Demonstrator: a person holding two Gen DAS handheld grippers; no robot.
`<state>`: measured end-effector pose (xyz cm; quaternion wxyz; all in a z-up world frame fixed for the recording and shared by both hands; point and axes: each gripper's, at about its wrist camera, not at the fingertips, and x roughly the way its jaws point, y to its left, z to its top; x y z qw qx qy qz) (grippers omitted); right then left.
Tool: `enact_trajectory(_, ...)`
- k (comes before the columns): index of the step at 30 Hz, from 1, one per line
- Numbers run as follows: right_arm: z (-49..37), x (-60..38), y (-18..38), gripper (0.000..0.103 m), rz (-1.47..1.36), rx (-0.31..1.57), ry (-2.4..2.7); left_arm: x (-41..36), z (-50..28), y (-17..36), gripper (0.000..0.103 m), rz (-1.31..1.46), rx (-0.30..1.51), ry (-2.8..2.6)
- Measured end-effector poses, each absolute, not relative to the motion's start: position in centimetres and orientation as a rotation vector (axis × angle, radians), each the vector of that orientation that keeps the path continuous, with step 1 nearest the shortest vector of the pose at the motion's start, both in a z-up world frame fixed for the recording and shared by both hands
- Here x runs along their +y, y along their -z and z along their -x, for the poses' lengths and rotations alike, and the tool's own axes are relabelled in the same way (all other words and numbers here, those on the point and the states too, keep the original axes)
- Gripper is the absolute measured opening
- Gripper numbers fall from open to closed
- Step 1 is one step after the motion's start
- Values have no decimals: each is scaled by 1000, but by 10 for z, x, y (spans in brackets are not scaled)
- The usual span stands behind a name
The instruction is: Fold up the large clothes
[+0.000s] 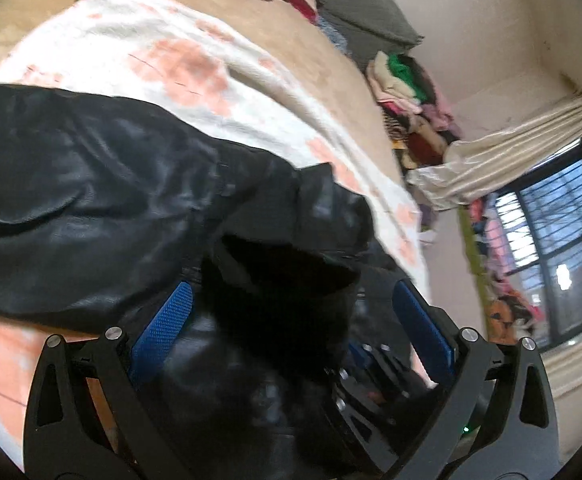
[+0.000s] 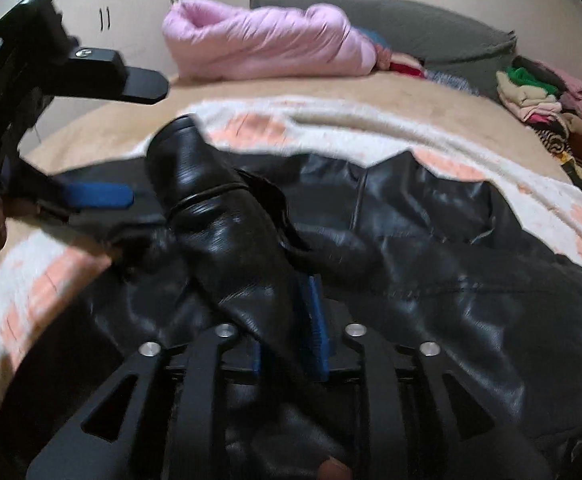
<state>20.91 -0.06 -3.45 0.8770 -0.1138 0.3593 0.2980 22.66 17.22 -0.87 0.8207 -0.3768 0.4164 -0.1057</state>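
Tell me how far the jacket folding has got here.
Done: the black jacket lies spread on the blanket. In hand: one sleeve crosses its body, between the right tool pads, grip unclear; the left tool stands open around a dark cuff. Left: the body itself is not yet folded.

Both wrist views look steeply down, close over the black leather jacket (image 1: 91,184) (image 2: 451,240), sharing it and the bed's far clothes pile (image 1: 411,92) (image 2: 547,96).
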Motion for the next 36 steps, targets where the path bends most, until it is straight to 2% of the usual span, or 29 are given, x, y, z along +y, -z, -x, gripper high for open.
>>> enact_trajectory(1,-208,-3,39,66,248,783,-638,174,-226,8,94,799,881,218)
enact_trajectory(2,-207,-4,40,96,254,812,-648,175,-225,6,94,802,869,217)
enact_trajectory(7,-172,-28,34,97,280,789,-734,166,-219,-7,94,668,835,186)
enact_trajectory(8,-170,-38,30,96,267,782,-736,156,-217,-9,93,618,837,188)
enact_trajectory(10,-177,-67,20,91,203,776,-700,135,-217,-8,79,537,851,205)
enact_trajectory(12,-193,-101,11,59,118,782,-636,108,-220,-6,57,441,866,237)
enact_trajectory(15,-226,-155,-1,45,-7,761,-484,77,-224,3,40,323,902,275)
enact_trajectory(17,-243,-180,-3,39,-49,761,-388,65,-228,20,40,220,954,221)
enact_trajectory(20,-267,-205,0,38,-91,792,-309,75,-234,57,32,233,1051,174)
enact_trajectory(22,-280,-216,6,38,-104,821,-281,81,-235,68,30,249,1051,176)
enact_trajectory(26,-303,-225,32,38,-136,911,-276,85,-233,67,30,260,1048,179)
enact_trajectory(30,-324,-231,66,34,-112,1027,-192,86,-229,65,30,255,1044,186)
enact_trajectory(35,-328,-229,75,33,-98,1024,-171,88,-227,62,30,262,1046,198)
enact_trajectory(36,-327,-230,75,33,-95,1012,-175,86,-229,60,33,274,1042,203)
